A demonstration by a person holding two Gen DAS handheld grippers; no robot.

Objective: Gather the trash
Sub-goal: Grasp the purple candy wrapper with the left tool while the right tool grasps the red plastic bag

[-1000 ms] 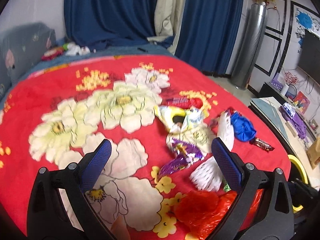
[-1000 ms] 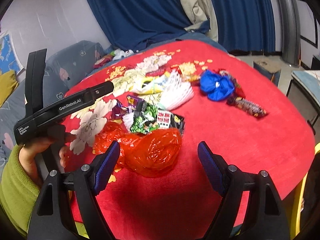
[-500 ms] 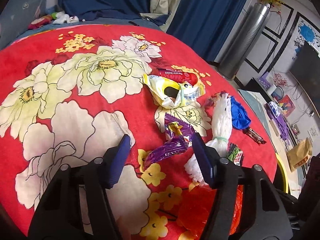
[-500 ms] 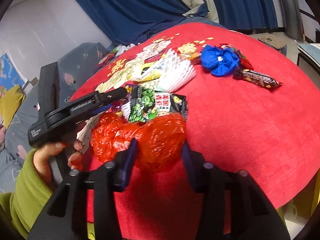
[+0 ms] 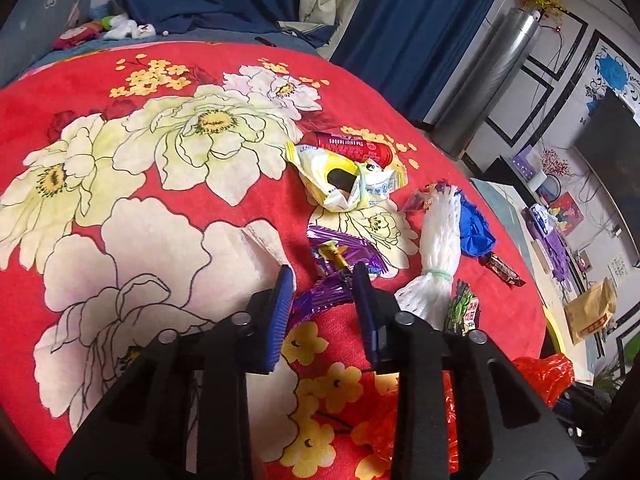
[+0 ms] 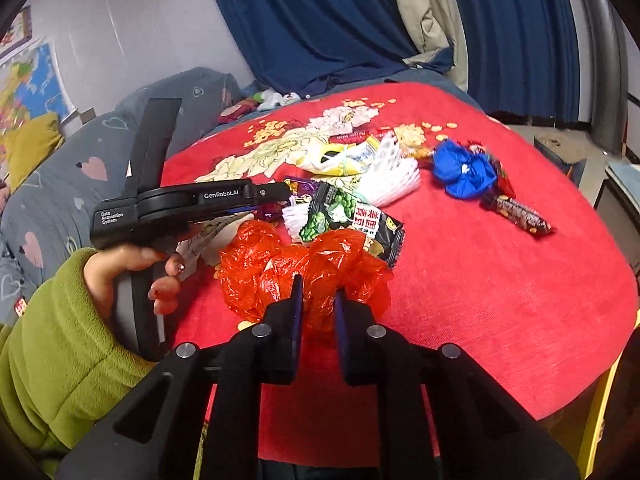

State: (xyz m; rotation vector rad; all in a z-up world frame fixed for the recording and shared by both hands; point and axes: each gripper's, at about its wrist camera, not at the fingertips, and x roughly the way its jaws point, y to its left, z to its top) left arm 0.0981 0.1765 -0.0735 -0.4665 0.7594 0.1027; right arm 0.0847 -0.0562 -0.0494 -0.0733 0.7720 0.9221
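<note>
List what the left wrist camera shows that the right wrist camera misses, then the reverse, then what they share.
Left wrist only: the left gripper from behind, jaws closing around a purple wrapper, and a black screen on the wall. Right wrist only: the hand in a green sleeve, and the right gripper closing on the red plastic bag. Both: red floral cloth, yellow wrapper, white foam net, blue bag.
</note>
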